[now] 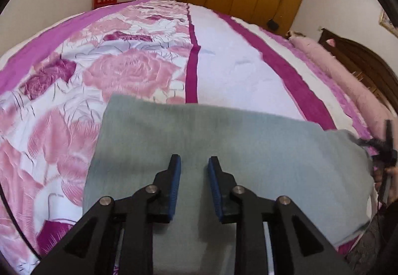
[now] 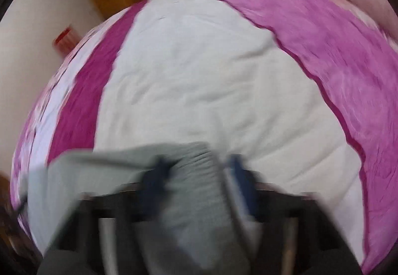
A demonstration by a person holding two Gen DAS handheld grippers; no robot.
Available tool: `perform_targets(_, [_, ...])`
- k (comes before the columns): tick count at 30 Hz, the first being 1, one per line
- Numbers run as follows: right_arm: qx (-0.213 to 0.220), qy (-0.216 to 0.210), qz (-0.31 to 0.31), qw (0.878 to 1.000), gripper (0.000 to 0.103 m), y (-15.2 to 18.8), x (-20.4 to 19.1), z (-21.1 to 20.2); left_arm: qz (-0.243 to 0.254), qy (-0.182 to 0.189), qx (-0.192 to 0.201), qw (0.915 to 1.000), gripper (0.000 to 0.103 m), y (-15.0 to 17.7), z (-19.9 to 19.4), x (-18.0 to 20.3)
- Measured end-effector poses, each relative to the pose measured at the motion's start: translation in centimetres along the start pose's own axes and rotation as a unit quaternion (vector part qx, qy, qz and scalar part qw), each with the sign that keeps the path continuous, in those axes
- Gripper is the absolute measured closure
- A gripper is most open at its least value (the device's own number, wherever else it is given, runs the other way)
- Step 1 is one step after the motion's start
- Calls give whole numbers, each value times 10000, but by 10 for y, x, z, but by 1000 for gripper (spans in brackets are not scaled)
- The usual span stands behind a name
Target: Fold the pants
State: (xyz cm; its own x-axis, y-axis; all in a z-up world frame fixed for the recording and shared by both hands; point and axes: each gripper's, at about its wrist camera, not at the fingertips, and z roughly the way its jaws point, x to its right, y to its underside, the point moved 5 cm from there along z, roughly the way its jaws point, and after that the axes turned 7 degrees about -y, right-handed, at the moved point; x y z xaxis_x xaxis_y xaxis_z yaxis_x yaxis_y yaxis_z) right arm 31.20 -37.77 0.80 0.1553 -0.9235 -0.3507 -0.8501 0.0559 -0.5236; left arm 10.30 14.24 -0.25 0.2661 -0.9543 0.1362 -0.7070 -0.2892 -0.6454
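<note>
Floral bedspread (image 1: 104, 68) under grey pants (image 1: 223, 140)

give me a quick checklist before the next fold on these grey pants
1. Left gripper free of cloth: ok, jaws apart above the pants.
2. Right gripper grip on the pants: cannot tell, view blurred, though cloth sits between the fingers.
3. Far edge straight: ok in the left wrist view.
4. Right corner flat: not ok, it looks lifted.
5. Bedspread beyond free for the fold: ok.
</note>
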Motion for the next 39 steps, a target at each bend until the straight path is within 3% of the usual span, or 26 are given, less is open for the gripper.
perform_targets(2, [178,8,-107,9998,83,-1,1,-6,468,-321,-89,9984,79,5,-3,3])
perform_targets(5, [567,-66,181,9982,85,-6,11,-25,1065,-969,-66,9896,79,16,-6,16])
perform_targets(7, [696,-359,552,9954,85,-16,20,-27,1142,-1141,107,9868,78,25,-9,19])
perform_targets(9, [547,-316,636,9960,82,-15,24,-19,1149,-1209,145,9859,78,25,-8,20])
perform_targets(11, [141,328,476,9982,53,-7,24,-3,1108,-1226,134,9862,78,24,-7,19])
perform_targets(12, [129,583,393,9974,51,-4,22,-4,1083,-1208,142,9866,78,22,-6,18])
perform_targets(14, [474,895,294,9944,44,1,17,-22,927,-1053,239,9898,78,22,-8,14])
perform_targets(18, [1059,1382,-139,9846,45,19,-20,-75,494,-647,266,9963,77,17,-23,-1])
perform_targets(20, [1232,676,-771,9871,55,36,-77,-98,176,-168,457,9987,77,15,-44,-8])
perform_targets(21, [1231,312,-1040,9864,58,48,-104,-103,83,239,611,9978,77,14,-56,-8])
perform_targets(23, [1135,-295,-1714,9782,58,89,-171,-104,44,1294,1065,9859,81,9,-91,-6])
perform_targets(24, [947,-434,-1977,9747,58,112,-198,-95,39,1445,1221,9819,81,6,-101,-8])
perform_targets(26, [-39,-935,-2260,9696,59,167,-239,-55,-137,1439,1373,9799,81,-3,-107,-25])
perform_targets(27, [-473,-821,-2443,9651,59,192,-248,-38,-310,1426,1299,9807,81,-5,-102,-35])
perform_targets(28, [-691,-427,-2854,9550,58,208,-254,-28,-687,1358,1043,9828,81,-5,-86,-55])
perform_targets(29, [-643,-70,-3378,9390,58,219,-261,-28,-905,1230,902,9841,82,-4,-77,-67])
perform_targets(31, [-395,364,-4093,9108,58,230,-270,-40,-1680,473,257,9843,84,8,-47,-105])
perform_targets(32, [-409,407,-4056,9122,58,230,-269,-44,-1940,438,126,9799,84,13,-42,-115])
perform_targets(34, [-141,338,-3684,9289,58,221,-264,-64,-2486,762,51,9656,84,22,-39,-130])
perform_targets(35, [37,264,-3570,9337,58,215,-261,-73,-2585,846,76,9623,84,22,-41,-133])
perform_targets(36, [219,234,-3539,9347,58,212,-258,-83,-2679,943,192,9586,84,23,-46,-135])
perform_targets(37, [280,265,-3594,9324,58,213,-259,-84,-2745,1128,555,9533,84,20,-60,-135])
perform_targets(39, [213,489,-3714,9269,58,212,-256,-76,-2743,1596,1086,9421,80,13,-82,-130])
